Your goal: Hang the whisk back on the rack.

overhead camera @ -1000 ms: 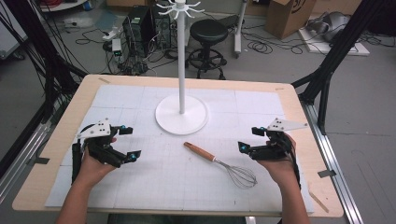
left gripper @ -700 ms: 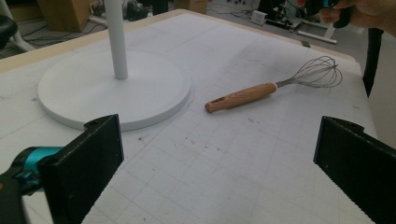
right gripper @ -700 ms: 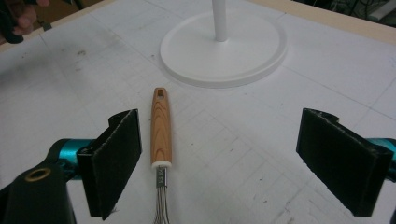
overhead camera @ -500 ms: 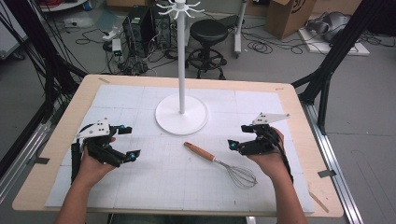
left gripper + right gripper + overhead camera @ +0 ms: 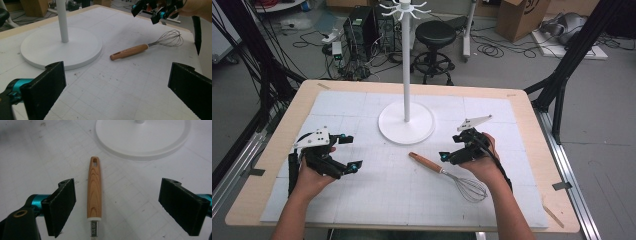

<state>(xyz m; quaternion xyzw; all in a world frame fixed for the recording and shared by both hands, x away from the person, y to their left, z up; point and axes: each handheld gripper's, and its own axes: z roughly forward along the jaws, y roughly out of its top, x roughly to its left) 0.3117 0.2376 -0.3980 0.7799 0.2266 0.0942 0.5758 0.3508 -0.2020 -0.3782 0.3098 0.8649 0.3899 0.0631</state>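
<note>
A whisk (image 5: 447, 173) with a wooden handle (image 5: 94, 190) and a wire head lies flat on the white mat, just in front of the white hook stand's round base (image 5: 406, 122). My right gripper (image 5: 452, 148) hovers open over the handle's wire end. In the right gripper view its jaws (image 5: 117, 205) stand wide on either side of the handle and touch nothing. My left gripper (image 5: 351, 151) rests open at the left of the mat, empty, and faces the whisk (image 5: 130, 51). The left gripper view shows its wide-apart jaws (image 5: 117, 87) and the stand base (image 5: 61, 47).
The stand's thin pole (image 5: 405, 65) rises from the base to a ring of hooks at the top. The gridded white mat (image 5: 377, 200) covers a wooden table (image 5: 532, 125). Beyond the table are a stool (image 5: 435, 35), cables and boxes on the floor.
My right gripper has moved left and forward from the mat's right side to over the whisk's handle. The left gripper and the whisk have stayed put.
</note>
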